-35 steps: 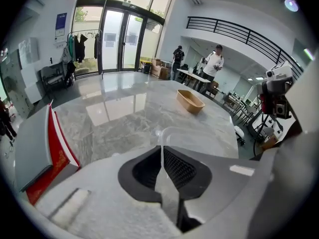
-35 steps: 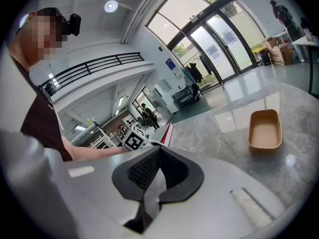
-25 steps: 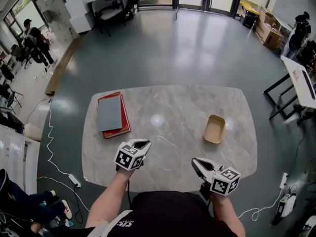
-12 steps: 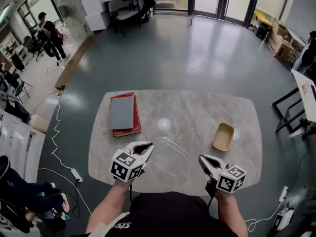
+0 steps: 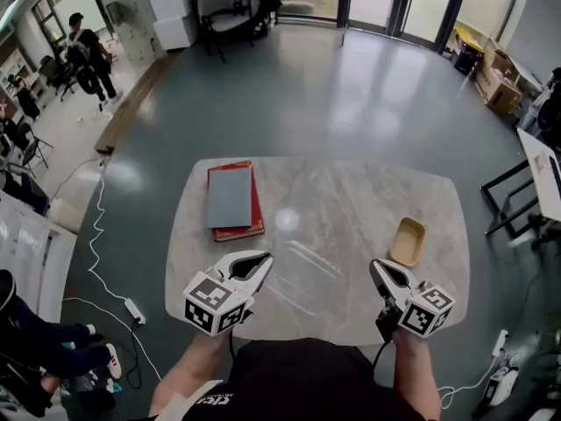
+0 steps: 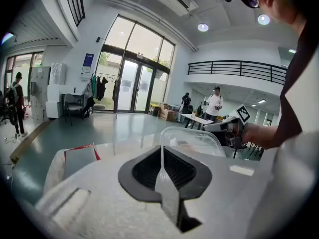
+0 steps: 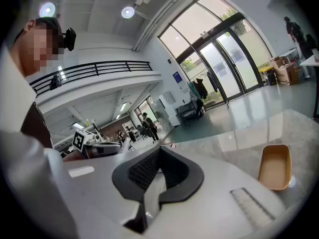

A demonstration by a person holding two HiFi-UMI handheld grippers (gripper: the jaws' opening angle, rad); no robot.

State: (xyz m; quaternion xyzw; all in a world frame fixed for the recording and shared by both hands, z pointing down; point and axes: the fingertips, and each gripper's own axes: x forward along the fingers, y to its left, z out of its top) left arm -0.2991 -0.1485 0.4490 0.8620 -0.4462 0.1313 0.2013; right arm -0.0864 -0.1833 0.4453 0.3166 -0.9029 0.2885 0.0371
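Presently, a clear plastic lid (image 6: 192, 139) is clamped by its edge in the left gripper (image 6: 162, 151), over the near part of the table (image 5: 351, 200). The right gripper (image 7: 159, 157) is held shut and empty, near the tan tray (image 7: 274, 167) at the right.

The pale marble table (image 5: 351, 202) bears a red book (image 5: 237, 229) under a grey book (image 5: 230, 196) far left, and a tan tray (image 5: 408, 241) right.
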